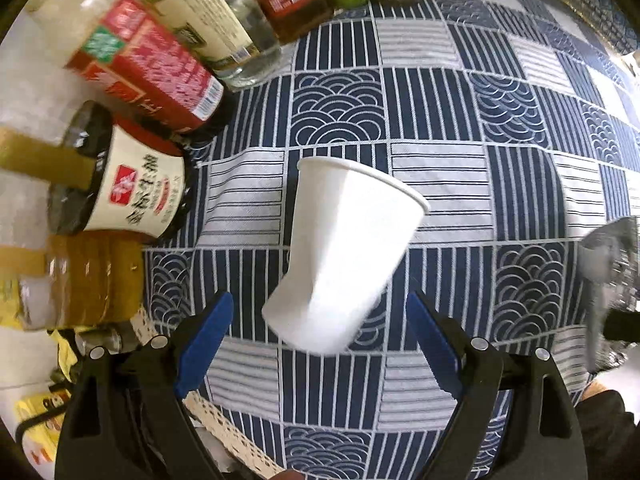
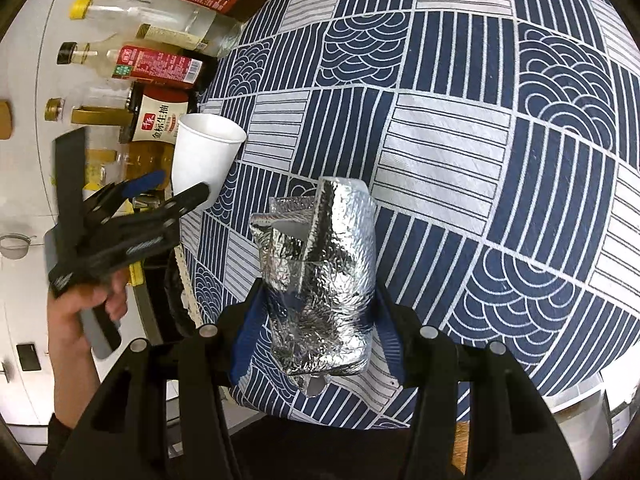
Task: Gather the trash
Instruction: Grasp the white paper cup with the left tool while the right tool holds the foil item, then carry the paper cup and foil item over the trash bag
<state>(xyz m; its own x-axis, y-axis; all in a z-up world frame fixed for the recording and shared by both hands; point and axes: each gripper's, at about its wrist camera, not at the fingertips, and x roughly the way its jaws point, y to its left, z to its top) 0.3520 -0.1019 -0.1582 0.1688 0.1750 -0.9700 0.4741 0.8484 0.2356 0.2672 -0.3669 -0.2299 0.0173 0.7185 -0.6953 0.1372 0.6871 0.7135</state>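
A white paper cup (image 1: 344, 256) stands on the blue patterned tablecloth (image 1: 440, 92); it also shows in the right wrist view (image 2: 206, 156). My left gripper (image 1: 320, 328) is open, its blue-padded fingers on either side of the cup's base without touching it. My right gripper (image 2: 316, 320) is shut on a crumpled silver foil bag (image 2: 324, 276), held just above the cloth. The foil bag shows blurred at the right edge of the left wrist view (image 1: 608, 288).
Several sauce and oil bottles (image 1: 144, 76) stand in a row along the left and far edge of the table, close to the cup. A soy sauce bottle (image 2: 160, 120) is right behind the cup. The cloth (image 2: 480, 120) stretches to the right.
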